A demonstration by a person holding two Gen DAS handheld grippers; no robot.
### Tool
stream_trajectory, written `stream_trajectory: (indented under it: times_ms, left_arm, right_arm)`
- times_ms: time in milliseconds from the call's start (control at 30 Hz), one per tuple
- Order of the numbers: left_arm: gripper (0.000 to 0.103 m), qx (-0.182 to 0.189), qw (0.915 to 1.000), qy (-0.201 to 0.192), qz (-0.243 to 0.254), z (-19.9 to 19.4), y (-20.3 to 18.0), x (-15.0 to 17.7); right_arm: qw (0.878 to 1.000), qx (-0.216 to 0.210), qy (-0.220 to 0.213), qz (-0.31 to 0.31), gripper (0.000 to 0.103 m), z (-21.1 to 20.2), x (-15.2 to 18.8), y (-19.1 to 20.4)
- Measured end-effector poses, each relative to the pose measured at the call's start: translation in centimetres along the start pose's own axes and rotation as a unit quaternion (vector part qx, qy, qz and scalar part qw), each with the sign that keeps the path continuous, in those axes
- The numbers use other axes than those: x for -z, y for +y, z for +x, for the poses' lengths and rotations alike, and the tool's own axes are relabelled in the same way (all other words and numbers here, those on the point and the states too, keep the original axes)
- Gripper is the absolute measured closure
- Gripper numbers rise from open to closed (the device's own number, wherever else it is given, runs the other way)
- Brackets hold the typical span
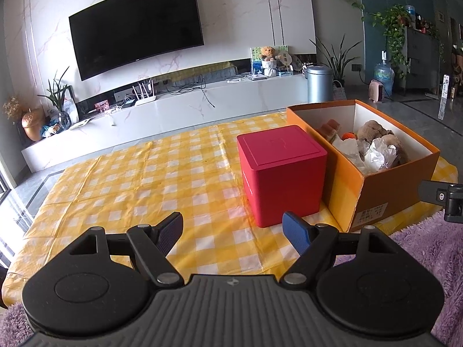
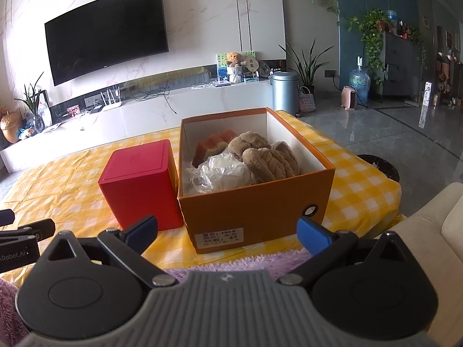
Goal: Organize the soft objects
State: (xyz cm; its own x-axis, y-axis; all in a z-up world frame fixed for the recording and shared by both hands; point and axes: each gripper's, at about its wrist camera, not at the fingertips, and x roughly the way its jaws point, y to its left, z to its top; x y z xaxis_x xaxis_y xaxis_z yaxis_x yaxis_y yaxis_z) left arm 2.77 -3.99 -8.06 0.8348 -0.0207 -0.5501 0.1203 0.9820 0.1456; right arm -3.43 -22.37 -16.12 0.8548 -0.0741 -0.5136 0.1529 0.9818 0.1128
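- On the desk (image 1: pixel 130 173), under a yellow-and-white checked cloth, an open orange cardboard box (image 2: pixel 254 202) stands just beside a closed red cube box (image 2: pixel 141 185), the cube on its left in both views.
- Inside the orange cardboard box lie a brown plush toy (image 2: pixel 266 156), crumpled white plastic wrap (image 2: pixel 225 173) and an orange-red soft item (image 2: pixel 214 144) at the back left corner.
- The left hand-held gripper (image 1: pixel 233 231) hangs released over the near cloth, fingers wide apart and holding nothing, with the red cube box ahead of it to the right.
- The right hand-held gripper (image 2: pixel 227 231) is likewise spread and empty, facing the labelled near wall of the orange cardboard box.
- A purple fluffy blanket (image 2: pixel 246 263) lies at the near desk edge beneath both grippers.
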Motion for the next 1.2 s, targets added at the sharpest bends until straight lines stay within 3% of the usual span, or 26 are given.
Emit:
stream_trajectory:
  times_ms: [1200]
  left_arm:
    - [0.011,-0.001,1.0,0.003,0.005,-0.18,0.04,0.04]
  right_arm:
    - [1.0,0.002,-0.003,-0.009,0.003,-0.13,0.07,0.29]
